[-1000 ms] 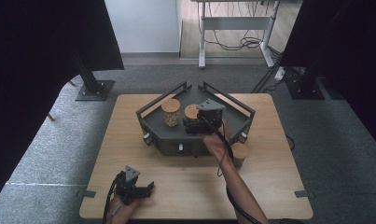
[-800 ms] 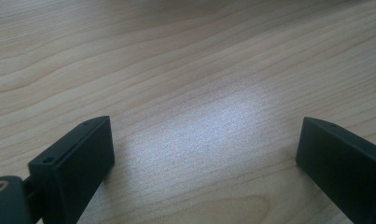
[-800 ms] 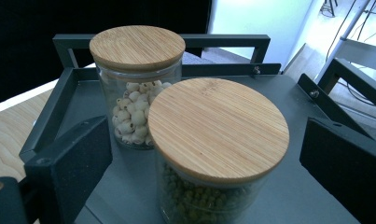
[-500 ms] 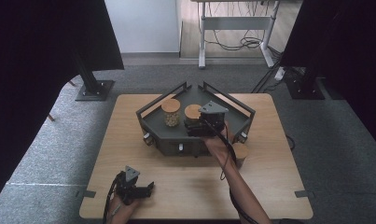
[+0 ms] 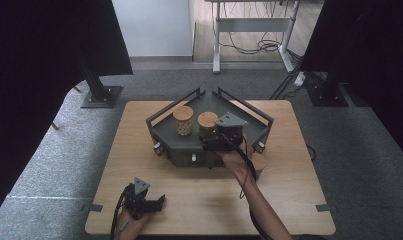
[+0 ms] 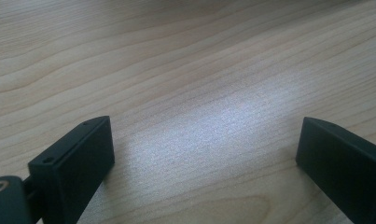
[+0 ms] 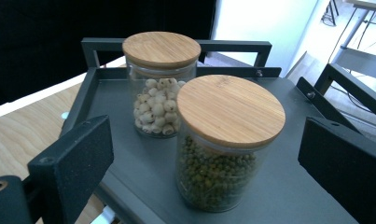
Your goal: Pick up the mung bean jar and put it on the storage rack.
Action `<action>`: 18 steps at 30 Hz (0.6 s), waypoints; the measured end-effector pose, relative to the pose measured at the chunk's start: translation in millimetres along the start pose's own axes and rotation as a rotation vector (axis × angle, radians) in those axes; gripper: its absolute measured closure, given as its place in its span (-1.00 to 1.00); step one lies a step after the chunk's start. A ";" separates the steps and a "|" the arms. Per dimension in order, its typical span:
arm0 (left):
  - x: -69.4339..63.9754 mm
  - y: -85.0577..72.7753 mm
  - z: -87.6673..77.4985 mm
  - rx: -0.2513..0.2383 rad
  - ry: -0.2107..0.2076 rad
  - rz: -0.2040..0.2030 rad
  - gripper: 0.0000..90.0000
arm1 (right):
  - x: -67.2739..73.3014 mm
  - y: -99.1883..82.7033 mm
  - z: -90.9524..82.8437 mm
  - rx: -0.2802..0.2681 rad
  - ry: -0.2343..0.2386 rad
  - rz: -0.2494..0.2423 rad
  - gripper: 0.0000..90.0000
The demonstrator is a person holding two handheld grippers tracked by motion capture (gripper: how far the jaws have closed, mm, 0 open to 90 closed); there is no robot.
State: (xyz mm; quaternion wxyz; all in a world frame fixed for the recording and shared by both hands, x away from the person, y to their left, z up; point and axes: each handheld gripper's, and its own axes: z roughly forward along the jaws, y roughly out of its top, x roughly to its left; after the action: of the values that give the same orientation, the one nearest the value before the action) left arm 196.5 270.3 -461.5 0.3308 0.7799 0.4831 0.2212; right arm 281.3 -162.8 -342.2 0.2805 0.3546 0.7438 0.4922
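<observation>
I have my right gripper point(image 5: 215, 141) up at the dark shelf tray point(image 7: 288, 196), its jaws spread wide on either side of the green-bean jar point(image 7: 225, 144), which stands on the tray's near part just ahead of me. Nothing is gripped; I judge I am either lining up to take this jar or backing off from setting it there, and the jaws stay wide so they clear its bamboo lid. The jar is glass, filled most of the way with small green beans. Behind it on the tray, close but apart, stands a second jar point(image 7: 158, 88), about half full of pale round seeds under the same kind of lid. My left gripper point(image 5: 148, 202) rests well short of the tray on the bare wooden table point(image 6: 185, 70), jaws spread and empty, out of the way.
</observation>
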 end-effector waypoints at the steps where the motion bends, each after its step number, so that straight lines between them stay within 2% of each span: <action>1: 0.0 0.0 0.0 0.000 0.000 0.000 -0.91 | 0.4 -0.3 -1.1 0.000 0.003 -0.001 -0.94; 18: 0.0 0.0 0.1 0.000 0.000 0.000 -0.92 | 6.8 -9.6 -21.6 -0.016 0.006 -0.026 -0.93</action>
State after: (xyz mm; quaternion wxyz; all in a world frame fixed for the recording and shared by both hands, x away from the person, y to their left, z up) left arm 196.6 270.2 -461.6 0.3310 0.7800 0.4828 0.2213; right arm 258.3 -171.3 -343.8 0.2877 0.3412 0.7451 0.4956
